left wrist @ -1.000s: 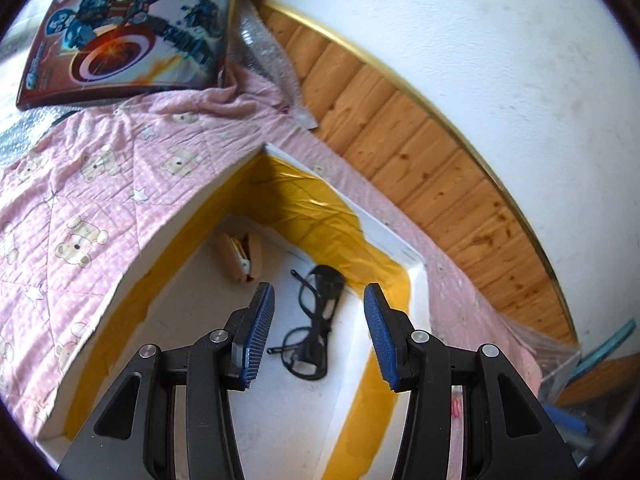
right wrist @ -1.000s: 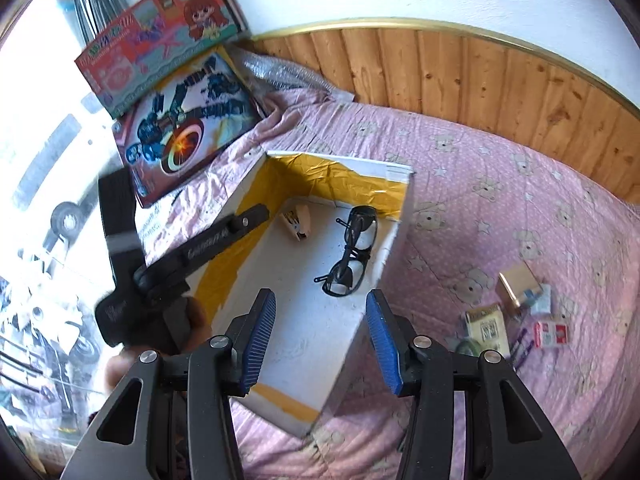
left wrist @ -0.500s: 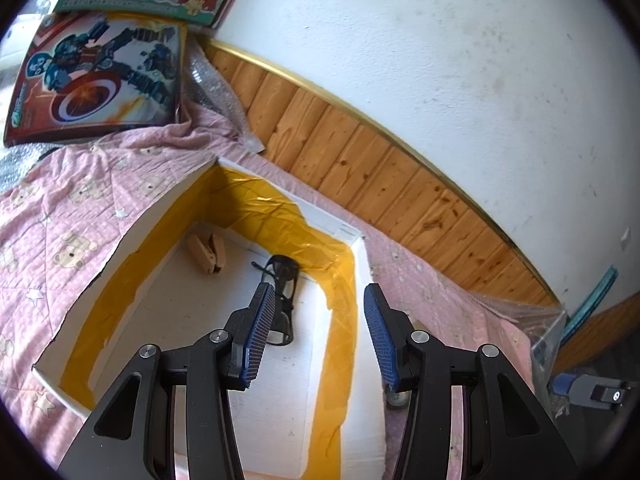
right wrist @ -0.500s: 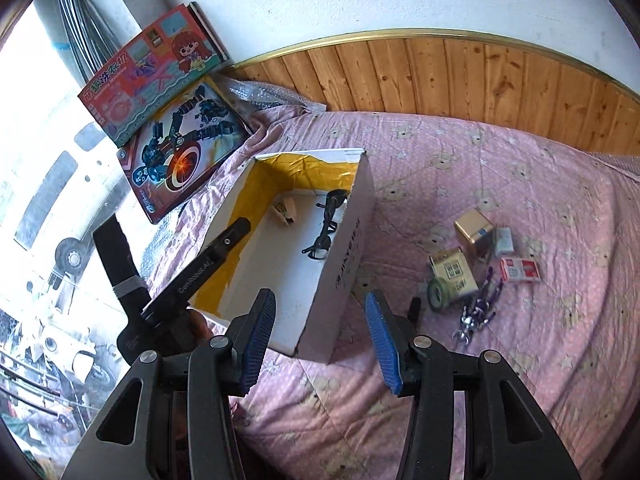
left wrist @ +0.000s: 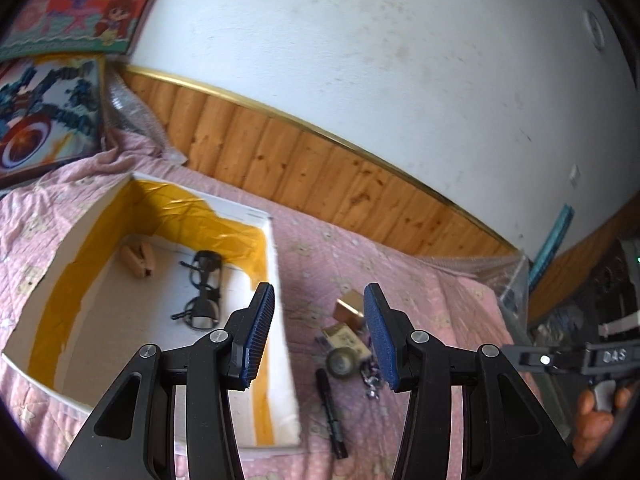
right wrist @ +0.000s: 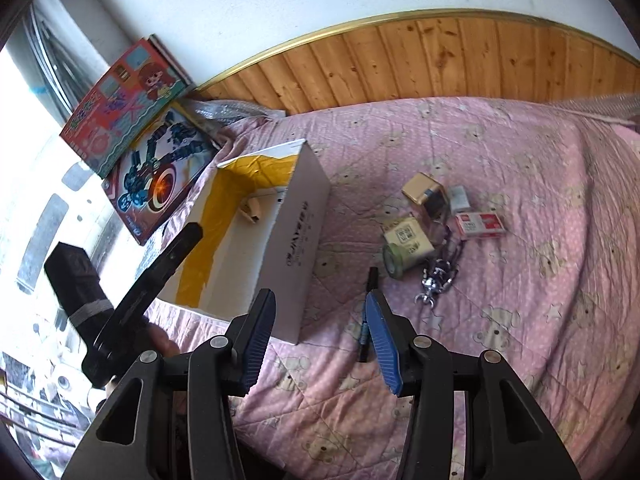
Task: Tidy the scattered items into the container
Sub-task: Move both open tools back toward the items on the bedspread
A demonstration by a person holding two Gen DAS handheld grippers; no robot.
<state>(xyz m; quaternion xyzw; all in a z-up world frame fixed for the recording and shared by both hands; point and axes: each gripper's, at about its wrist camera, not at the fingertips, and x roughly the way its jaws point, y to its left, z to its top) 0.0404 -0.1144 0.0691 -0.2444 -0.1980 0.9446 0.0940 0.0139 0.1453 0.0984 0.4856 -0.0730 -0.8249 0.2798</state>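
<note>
Both tools are hovering above the bed with their blue pads apart and nothing between them: the left tool (left wrist: pixel 318 336) over the right wall of the white cardboard box (left wrist: pixel 280 300), the right tool (right wrist: pixel 320 340) above the pink quilt (right wrist: pixel 520 184). Black glasses (left wrist: pixel 202 290) and a tan clip (left wrist: pixel 138 260) are lying inside the box. The scattered items are sitting on the quilt just right of the box: a black pen (right wrist: pixel 367 316), a tape roll (right wrist: pixel 394 261), a gold box (right wrist: pixel 420 189), a red-and-white packet (right wrist: pixel 480 224) and metal keys (right wrist: pixel 434 284).
</note>
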